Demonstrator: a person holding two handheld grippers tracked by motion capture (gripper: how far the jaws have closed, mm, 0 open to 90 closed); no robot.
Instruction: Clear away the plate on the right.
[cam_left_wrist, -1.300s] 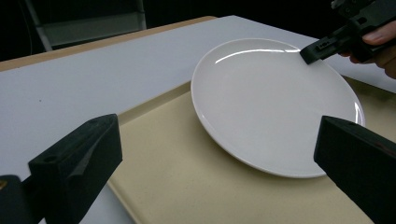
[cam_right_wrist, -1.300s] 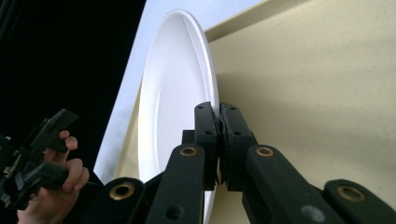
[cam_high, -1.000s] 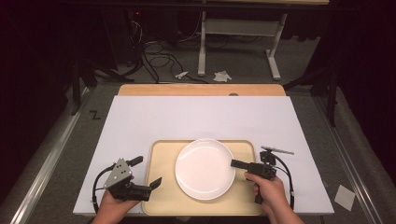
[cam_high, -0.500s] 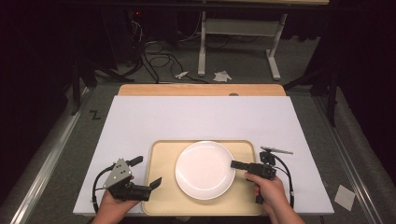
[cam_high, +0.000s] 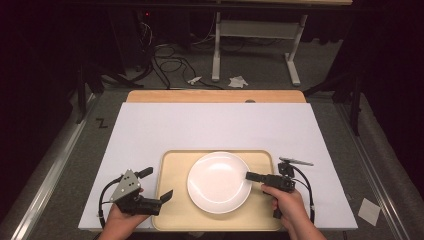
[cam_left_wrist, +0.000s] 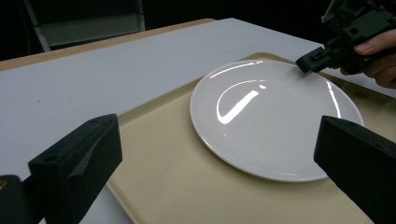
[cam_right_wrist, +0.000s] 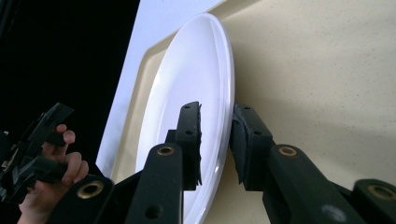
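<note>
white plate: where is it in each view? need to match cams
High view: white plate lies bottom centre, on the beige tray.
Left gripper view: right of centre, on the tray, between the jaws.
Right gripper view: centre, seen edge-on, its rim between the right hand-held gripper jaws.
Shared landmark: the beige tray under the plate.

Crumpled paper scraps (cam_high: 238, 80) lie on the floor beside a metal stand (cam_high: 254, 30).
</note>
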